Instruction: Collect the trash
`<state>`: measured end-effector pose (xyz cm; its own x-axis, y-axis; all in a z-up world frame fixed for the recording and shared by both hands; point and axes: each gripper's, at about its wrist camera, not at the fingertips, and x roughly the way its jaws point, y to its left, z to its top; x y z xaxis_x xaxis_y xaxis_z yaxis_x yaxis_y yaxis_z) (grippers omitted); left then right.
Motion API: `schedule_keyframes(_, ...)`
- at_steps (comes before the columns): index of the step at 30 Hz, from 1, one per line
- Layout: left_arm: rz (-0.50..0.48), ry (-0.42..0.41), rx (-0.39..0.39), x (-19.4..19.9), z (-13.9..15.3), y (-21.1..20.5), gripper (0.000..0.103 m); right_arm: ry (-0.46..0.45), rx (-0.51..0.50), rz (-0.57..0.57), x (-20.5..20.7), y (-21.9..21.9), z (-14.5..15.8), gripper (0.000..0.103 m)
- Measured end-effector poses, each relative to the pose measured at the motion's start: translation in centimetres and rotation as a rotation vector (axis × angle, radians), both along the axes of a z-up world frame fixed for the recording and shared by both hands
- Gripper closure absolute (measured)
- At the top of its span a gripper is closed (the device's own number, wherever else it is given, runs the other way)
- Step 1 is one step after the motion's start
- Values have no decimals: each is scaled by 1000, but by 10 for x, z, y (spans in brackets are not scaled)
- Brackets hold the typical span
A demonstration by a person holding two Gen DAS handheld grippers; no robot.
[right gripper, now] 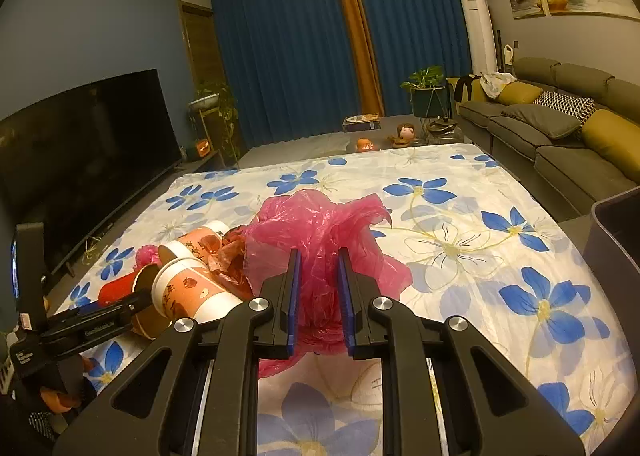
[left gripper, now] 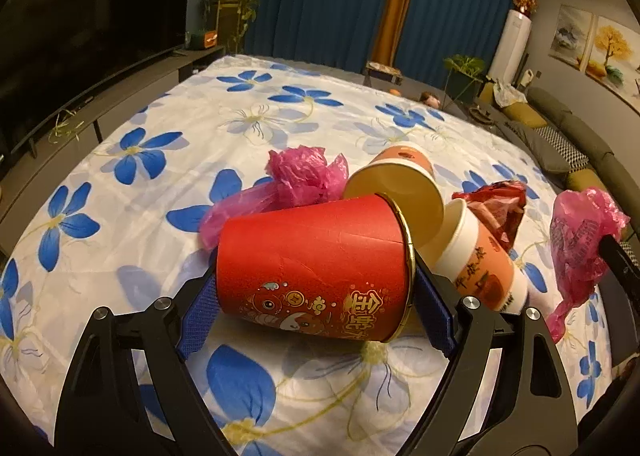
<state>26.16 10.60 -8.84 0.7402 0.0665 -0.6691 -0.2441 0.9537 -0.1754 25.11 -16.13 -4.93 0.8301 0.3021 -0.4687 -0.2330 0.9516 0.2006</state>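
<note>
The red paper cup (left gripper: 316,268) lies on its side on the flowered sheet (left gripper: 160,107), mouth toward the right. The left tongs (left gripper: 316,304) are spread wide around it, one blue pad at the cup's base and the other at its gold rim; whether both pads press the cup cannot be told. Just behind its rim lie two orange-and-white cups, one (left gripper: 400,183) with its mouth facing the camera, the other (left gripper: 480,260) on its side touching the right finger. A crumpled pink bag (left gripper: 296,179) sits behind the red cup, and a red wrapper (left gripper: 500,207) lies beside the cups.

The right tongs (right gripper: 318,296) are closed down to a narrow gap on a second pink plastic bag (right gripper: 320,232), which bunches up between the blue pads and spills out over the sheet. To their left is the cup pile (right gripper: 188,280). A dark bin (right gripper: 616,232) stands at the right edge.
</note>
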Motion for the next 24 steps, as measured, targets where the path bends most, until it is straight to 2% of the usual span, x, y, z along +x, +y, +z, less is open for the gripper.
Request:
schedule_keyframes(11,0,-75,28,-46,22,-2,19,-21,4,12,-32,-7,8,85)
schedule_keyframes(24,-106,-178,77,-81,64,-50,19,-79,17,-6,-74,-25,30,85)
